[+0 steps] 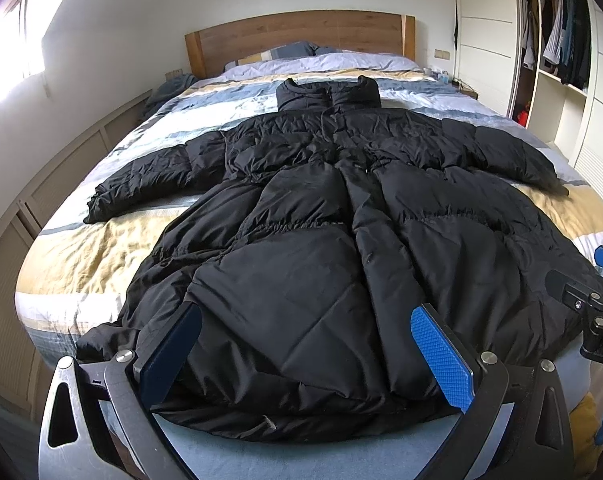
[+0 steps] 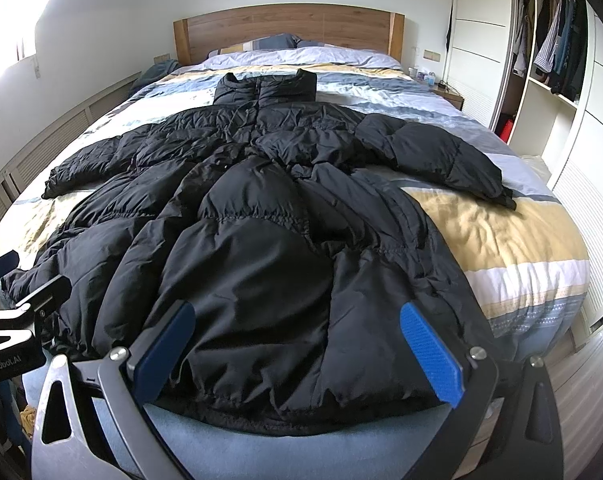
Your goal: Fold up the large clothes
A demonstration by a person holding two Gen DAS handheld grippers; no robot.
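A long black puffer coat (image 1: 321, 208) lies flat on the bed, front up, collar toward the headboard, both sleeves spread out to the sides. It also fills the right wrist view (image 2: 269, 216). My left gripper (image 1: 305, 320) is open, its blue pads wide apart above the coat's hem at the foot of the bed, holding nothing. My right gripper (image 2: 297, 318) is open too, above the hem further right, and empty. Each gripper shows at the edge of the other's view.
The bed (image 1: 81, 256) has a striped yellow, blue and white cover and a wooden headboard (image 1: 301, 36). An open wardrobe (image 1: 561, 40) with hanging clothes stands at the right. A low panelled wall (image 1: 29, 208) runs along the left. A nightstand (image 2: 447, 92) sits by the headboard.
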